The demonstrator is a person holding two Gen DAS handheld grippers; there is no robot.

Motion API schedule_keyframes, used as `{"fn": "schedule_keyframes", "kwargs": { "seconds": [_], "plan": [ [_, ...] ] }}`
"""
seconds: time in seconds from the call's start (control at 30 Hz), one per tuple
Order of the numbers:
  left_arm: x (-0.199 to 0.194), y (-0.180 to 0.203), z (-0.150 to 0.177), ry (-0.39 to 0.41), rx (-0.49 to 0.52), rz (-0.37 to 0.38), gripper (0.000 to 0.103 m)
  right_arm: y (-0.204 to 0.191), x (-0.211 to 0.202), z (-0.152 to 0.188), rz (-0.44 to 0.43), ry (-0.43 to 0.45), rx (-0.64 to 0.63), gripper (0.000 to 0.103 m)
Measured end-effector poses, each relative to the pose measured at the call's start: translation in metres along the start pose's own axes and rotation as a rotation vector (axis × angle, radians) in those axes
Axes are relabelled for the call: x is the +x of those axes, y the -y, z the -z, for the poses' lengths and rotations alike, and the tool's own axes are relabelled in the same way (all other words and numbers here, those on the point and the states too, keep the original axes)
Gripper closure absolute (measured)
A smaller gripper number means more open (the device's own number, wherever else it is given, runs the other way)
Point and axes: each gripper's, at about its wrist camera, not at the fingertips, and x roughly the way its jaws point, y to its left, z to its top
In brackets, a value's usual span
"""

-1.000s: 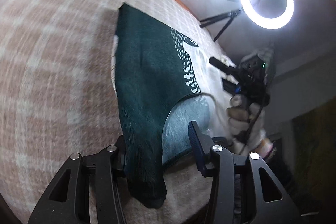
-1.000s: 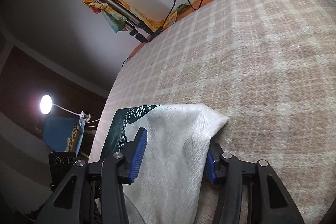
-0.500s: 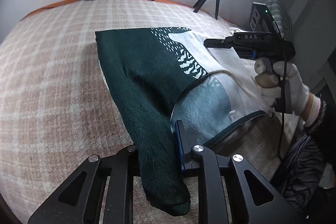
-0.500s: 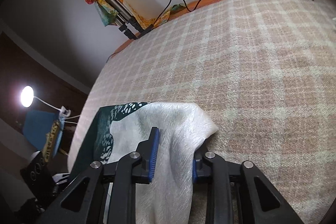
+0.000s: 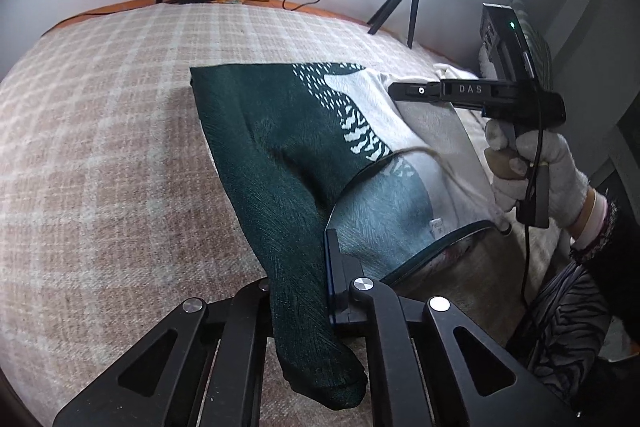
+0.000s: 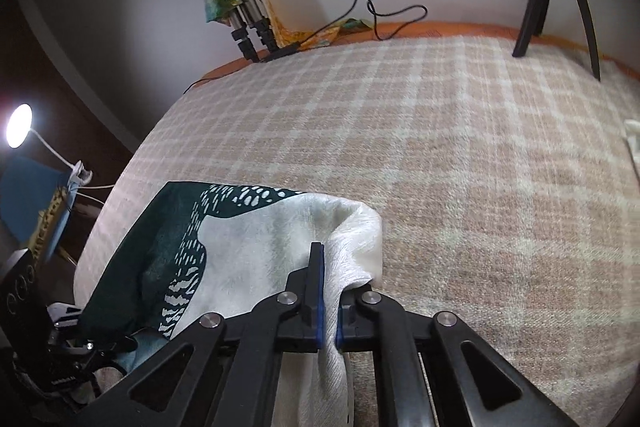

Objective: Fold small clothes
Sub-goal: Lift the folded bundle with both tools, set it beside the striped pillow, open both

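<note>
Green sleeve (image 5: 296, 267) left, white sleeve (image 6: 344, 247) right

garment (image 5: 280, 147): soft matt cloth, brushed nap, dark green and cream | blanket (image 5: 120, 147): coarse woven checked cloth, matt | left gripper (image 5: 298, 291): matt black plastic, bright metal rivets | right gripper (image 6: 329, 311): same, blue pads | glove (image 5: 548, 167): white knit

The garment (image 5: 280, 131) is dark green on one side and white on the other, with white dashes and feather-like marks where the two colours meet; its inside shows pale blue-grey. The blanket (image 5: 100, 155) is a beige and cream check over an orange edge. Both tongs (image 5: 304, 291) (image 6: 326, 307) are black with blue pads. The glove (image 5: 548, 167) is white.
</note>
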Motion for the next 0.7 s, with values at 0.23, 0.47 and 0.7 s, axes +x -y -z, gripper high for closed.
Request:
{"fn": "schedule_keyframes", "kwargs": {
  "seconds": [0.23,0.47,0.7],
  "plan": [
    [-0.008,-0.004,0.001,0.027,-0.045,0.025,0.097,-0.003,-0.013,0.000,0.010,0.033,-0.017,0.102],
    [-0.020,-0.005,-0.007,0.077,-0.059,0.037,0.098,-0.013,-0.031,-0.004,0.000,0.082,-0.031,0.102],
    [-0.021,0.000,-0.012,0.092,-0.061,0.049,0.098,-0.024,-0.047,-0.008,0.003,0.122,-0.061,0.102]
  ]
}}
